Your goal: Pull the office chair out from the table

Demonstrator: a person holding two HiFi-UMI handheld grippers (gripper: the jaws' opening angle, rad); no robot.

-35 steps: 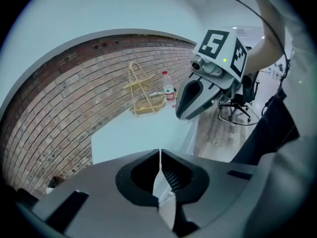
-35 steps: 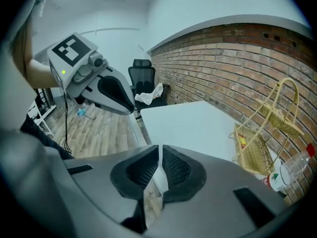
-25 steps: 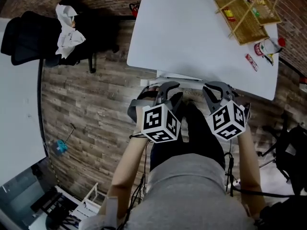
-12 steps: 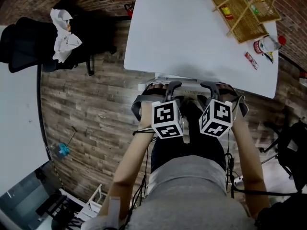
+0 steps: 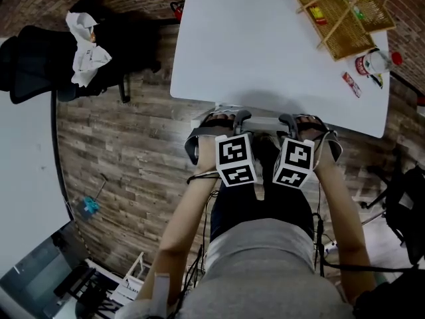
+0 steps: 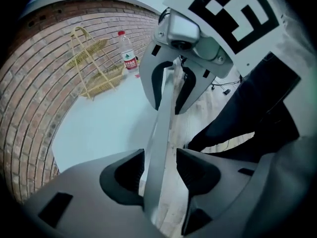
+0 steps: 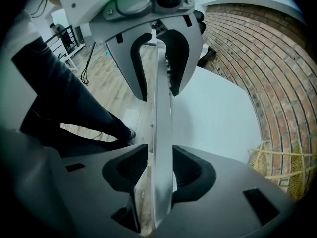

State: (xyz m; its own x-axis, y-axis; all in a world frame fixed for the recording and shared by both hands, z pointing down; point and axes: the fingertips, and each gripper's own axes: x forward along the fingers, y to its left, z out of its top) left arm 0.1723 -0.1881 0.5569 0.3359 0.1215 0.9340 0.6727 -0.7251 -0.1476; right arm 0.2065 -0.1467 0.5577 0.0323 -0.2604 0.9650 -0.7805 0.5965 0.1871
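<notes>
Head view: both claws are down on the office chair (image 7: pixel 161 93), top rim between their jaws, chair tucked under the table (image 5: pixel 265 45)

Left claw (image 6: pixel 159 168) is wide open and has just been opening, with a gap beside the rim. Right claw (image 7: pixel 160 170) has just been closing a bit, with a sliver of floor showing at one pad, so not clamped. The table's near edge runs just beyond both claws. Wood floor (image 5: pixel 119 158) stretches off left of the left claw, and dark gear (image 5: pixel 405 211) sits well off right of the right claw. Compared with a second ago, both claws sit lower, with the marker cubes (image 5: pixel 236 159) turned flat up
</notes>
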